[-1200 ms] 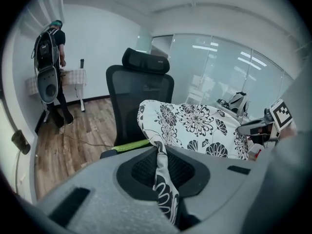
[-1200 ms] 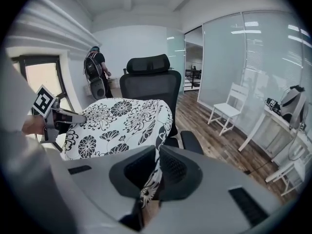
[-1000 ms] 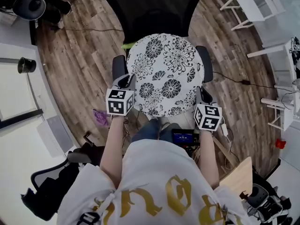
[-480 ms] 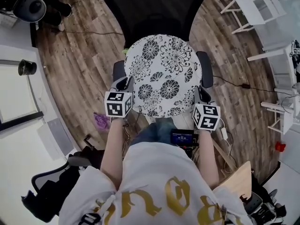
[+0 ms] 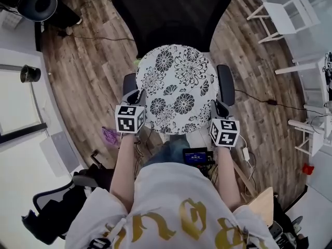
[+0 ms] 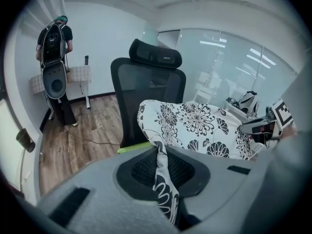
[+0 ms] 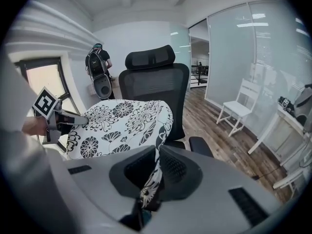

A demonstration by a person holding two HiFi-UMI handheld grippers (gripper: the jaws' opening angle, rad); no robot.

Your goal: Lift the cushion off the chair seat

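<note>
The round white cushion [image 5: 176, 90] with black flowers hangs between my two grippers, over the seat of the black office chair [image 5: 174, 14]. My left gripper [image 5: 139, 98] is shut on its left edge, and my right gripper [image 5: 215, 108] is shut on its right edge. In the left gripper view a fold of the cushion [image 6: 204, 128] is pinched between the left gripper [image 6: 163, 167] jaws. In the right gripper view the cushion [image 7: 117, 126] edge runs down between the jaws of the right gripper [image 7: 153, 172]. The cushion hides the seat. The armrests [image 5: 225, 84] show on either side of it.
A white chair [image 5: 282, 9] and a white table [image 5: 316, 71] stand to the right on the wood floor. A dark bin [image 5: 29, 72] and a purple scrap [image 5: 110, 135] lie to the left. A person with a backpack [image 6: 53, 62] stands at the far wall. Cables cross the floor.
Both grippers, still shut on the cushion, have drifted a little down the picture towards me. More of the chair back now shows above the cushion.
</note>
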